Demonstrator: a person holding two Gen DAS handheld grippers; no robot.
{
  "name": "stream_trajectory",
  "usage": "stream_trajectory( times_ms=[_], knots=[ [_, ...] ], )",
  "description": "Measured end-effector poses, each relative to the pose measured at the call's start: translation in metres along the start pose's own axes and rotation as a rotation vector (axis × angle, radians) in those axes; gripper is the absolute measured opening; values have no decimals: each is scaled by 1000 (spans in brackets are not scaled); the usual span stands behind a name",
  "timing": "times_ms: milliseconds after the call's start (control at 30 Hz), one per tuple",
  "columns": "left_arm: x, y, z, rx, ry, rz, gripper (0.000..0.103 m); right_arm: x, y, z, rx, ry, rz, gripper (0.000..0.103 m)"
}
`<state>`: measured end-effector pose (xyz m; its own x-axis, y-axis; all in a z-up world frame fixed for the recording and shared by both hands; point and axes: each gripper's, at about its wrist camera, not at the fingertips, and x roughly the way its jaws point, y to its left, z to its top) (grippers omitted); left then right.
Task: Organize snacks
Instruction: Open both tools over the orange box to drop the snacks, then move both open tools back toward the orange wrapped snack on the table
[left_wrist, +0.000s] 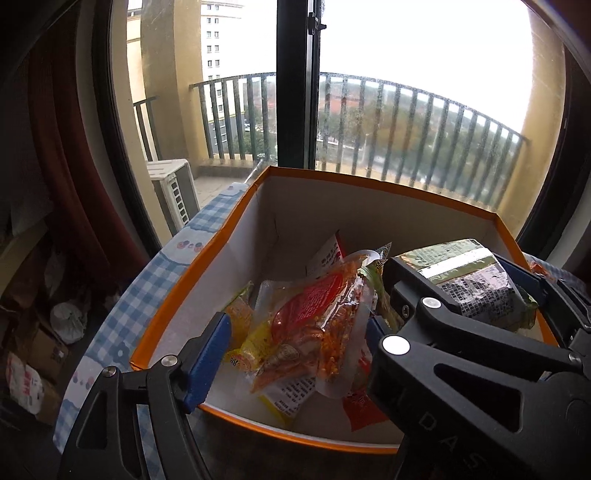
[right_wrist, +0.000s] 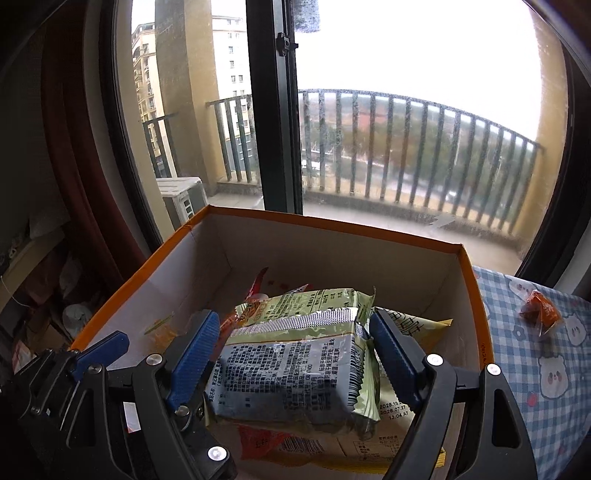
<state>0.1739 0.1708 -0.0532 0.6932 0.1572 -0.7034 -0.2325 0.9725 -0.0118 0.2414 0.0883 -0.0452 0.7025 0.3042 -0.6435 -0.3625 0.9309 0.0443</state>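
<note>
An orange-rimmed cardboard box (left_wrist: 369, 183) (right_wrist: 332, 222) with a white inside holds several snack packs. In the left wrist view, my left gripper (left_wrist: 295, 326) is open inside the box. A clear red and yellow snack pack (left_wrist: 317, 314) lies between its blue pads (left_wrist: 208, 354), with a gap on the left side. My right gripper (right_wrist: 293, 321) (left_wrist: 454, 275) is shut on a green and grey snack pack (right_wrist: 295, 369) (left_wrist: 476, 291), holding it over the packs in the box's right half. One blue finger of the left gripper (right_wrist: 107, 345) shows at the lower left of the right wrist view.
A blue checked cloth (right_wrist: 535, 354) (left_wrist: 147, 288) covers the table under the box. A small orange wrapped snack (right_wrist: 539, 310) lies on it to the right of the box. Behind the box is a window (right_wrist: 273, 110) onto a railed balcony. A dark curtain and floor clutter are at the left.
</note>
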Motion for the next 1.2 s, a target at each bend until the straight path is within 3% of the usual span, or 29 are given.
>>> stream_trajectory(
  times_ms=[233, 667, 1200],
  knots=[
    [-18, -3, -14, 36, -41, 2, 89, -14, 1, -11, 22, 33, 72, 85],
    [-52, -22, -28, 54, -96, -55, 91, -68, -12, -32, 26, -17, 25, 94],
    [-100, -104, -37, 84, -160, -98, 91, -134, -86, -41, 53, -72, -36, 94]
  ],
)
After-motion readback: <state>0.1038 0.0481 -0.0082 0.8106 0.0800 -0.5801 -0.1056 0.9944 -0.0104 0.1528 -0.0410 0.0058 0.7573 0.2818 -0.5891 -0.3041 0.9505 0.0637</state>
